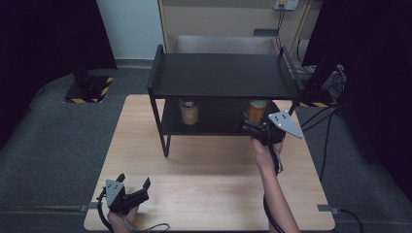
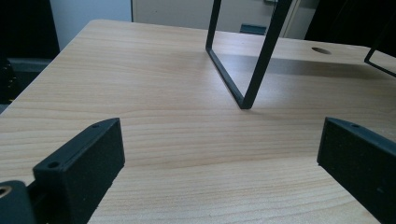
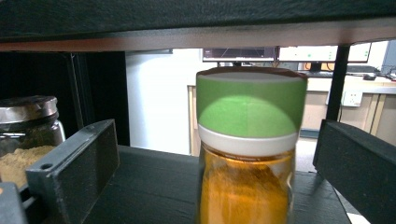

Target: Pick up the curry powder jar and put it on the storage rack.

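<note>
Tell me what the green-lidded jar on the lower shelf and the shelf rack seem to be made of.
Green-lidded jar: clear glass or plastic, as the orange powder shows through; the lid looks like matte plastic. Shelf rack: thin black frame, probably painted metal, with matte dark boards.

Grey carpet floor (image 1: 58, 141), black curtains (image 1: 43, 34), pale wall (image 1: 128, 26).

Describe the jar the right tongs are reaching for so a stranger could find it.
Find the black shelf rack on the wooden table. On its lower shelf, at the right, stands the orange spice jar. Its green cap sets it apart from the metal-lidded jar on the left.
</note>
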Demonstrator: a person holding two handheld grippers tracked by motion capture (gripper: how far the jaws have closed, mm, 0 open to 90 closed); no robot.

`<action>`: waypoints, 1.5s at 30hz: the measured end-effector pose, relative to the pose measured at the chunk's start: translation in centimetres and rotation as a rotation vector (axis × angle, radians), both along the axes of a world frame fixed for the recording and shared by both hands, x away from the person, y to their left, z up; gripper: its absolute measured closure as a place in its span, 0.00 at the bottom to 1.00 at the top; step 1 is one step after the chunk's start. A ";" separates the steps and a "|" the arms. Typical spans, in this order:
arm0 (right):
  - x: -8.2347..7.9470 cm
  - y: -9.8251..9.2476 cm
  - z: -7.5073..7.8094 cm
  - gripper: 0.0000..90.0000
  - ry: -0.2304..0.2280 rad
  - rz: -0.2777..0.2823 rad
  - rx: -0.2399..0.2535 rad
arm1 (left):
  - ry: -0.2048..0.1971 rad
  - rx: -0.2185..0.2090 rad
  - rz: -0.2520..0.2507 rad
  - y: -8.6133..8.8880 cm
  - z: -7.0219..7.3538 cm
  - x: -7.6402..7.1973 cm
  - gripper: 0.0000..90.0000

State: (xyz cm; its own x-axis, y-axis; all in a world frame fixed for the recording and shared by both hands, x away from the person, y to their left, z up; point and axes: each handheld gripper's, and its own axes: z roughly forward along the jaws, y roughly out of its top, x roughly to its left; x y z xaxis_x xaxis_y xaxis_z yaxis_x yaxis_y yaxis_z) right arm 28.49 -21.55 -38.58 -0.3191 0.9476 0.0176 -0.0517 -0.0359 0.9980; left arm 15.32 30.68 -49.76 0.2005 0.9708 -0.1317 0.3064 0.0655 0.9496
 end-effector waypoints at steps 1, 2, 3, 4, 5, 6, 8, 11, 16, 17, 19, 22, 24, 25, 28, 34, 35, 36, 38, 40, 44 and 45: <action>-0.1 -0.2 -0.1 0.01 -0.001 0.005 0.005 | 0.000 0.000 0.000 0.0 0.0 0.0 0.00; -0.2 -0.3 -0.2 0.01 0.002 0.008 0.013 | 0.000 0.000 0.000 0.0 0.0 0.0 0.00; -0.3 -0.5 -0.2 0.01 0.003 0.011 0.020 | -0.001 0.000 0.000 0.0 0.0 0.0 0.00; -0.3 -0.5 -0.2 0.01 0.003 0.011 0.020 | -0.001 0.000 0.000 0.0 0.0 0.0 0.00; -0.6 -0.8 -0.5 0.01 0.003 0.008 0.031 | -0.001 0.001 -0.001 0.0 0.0 0.0 0.00; -0.8 -1.0 -0.7 0.01 0.002 0.007 0.035 | -0.001 0.000 -0.001 0.0 0.0 0.0 0.00; -1.2 -1.3 -1.0 0.01 0.002 0.010 0.041 | 0.000 0.001 -0.001 0.0 0.0 0.0 0.00; -1.9 -1.8 -1.8 0.01 -0.004 0.013 0.039 | 0.000 -0.001 -0.002 0.0 0.0 0.0 0.00; -2.8 -2.8 -2.6 0.01 -0.011 0.020 0.014 | 0.002 -0.002 -0.002 0.0 0.0 0.0 0.00; -3.0 -3.0 -2.7 0.01 -0.010 0.021 0.005 | 0.003 -0.002 -0.002 0.0 0.0 0.0 0.00; -3.3 -3.4 -3.0 0.01 -0.004 0.026 -0.014 | 0.004 -0.002 -0.002 0.0 0.0 0.1 0.00; -3.7 -3.9 -3.5 0.01 0.014 0.028 -0.036 | 0.004 -0.002 -0.002 0.0 0.0 0.1 0.00; -3.8 -4.0 -3.7 0.01 0.022 0.027 -0.037 | 0.005 -0.001 -0.002 0.0 0.1 0.1 0.00; -4.1 -4.3 -4.3 0.01 0.034 0.025 -0.032 | 0.005 -0.001 -0.002 0.0 0.1 0.1 0.00; -4.5 -5.1 -5.2 0.01 0.051 0.027 -0.009 | 0.006 0.000 -0.003 0.0 0.1 0.1 0.00; -5.4 -6.0 -6.7 0.01 0.071 0.014 0.002 | 0.007 0.001 -0.003 0.0 0.1 0.1 0.00; -5.4 -6.0 -6.7 0.01 0.071 0.014 0.002 | 0.005 0.001 -0.003 0.0 0.1 0.1 0.00; -5.7 -6.2 -7.2 0.01 0.084 0.000 0.006 | 0.004 0.002 -0.002 0.0 0.1 0.0 0.00; -5.9 -6.3 -7.5 0.01 0.088 -0.003 0.009 | 0.004 0.003 -0.003 0.0 0.1 0.0 0.00; -6.4 -6.6 -8.2 0.01 0.096 -0.015 0.016 | 0.003 0.006 -0.004 -0.1 0.1 0.0 0.00; -7.2 -7.0 -9.2 0.01 0.116 -0.050 0.008 | -0.007 0.018 -0.011 -0.2 0.0 -0.1 0.00; -7.5 -7.1 -9.5 0.01 0.119 -0.060 0.003 | -0.008 0.022 -0.013 -0.2 0.0 -0.1 0.00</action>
State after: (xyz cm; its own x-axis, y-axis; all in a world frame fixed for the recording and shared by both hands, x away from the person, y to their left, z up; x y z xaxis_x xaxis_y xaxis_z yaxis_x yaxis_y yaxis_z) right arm 21.02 -28.65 -48.12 -0.2574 0.9648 0.0546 0.0650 -0.0391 0.9971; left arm 15.23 30.45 -49.77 0.2145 0.9706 -0.1089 0.2991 0.0409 0.9534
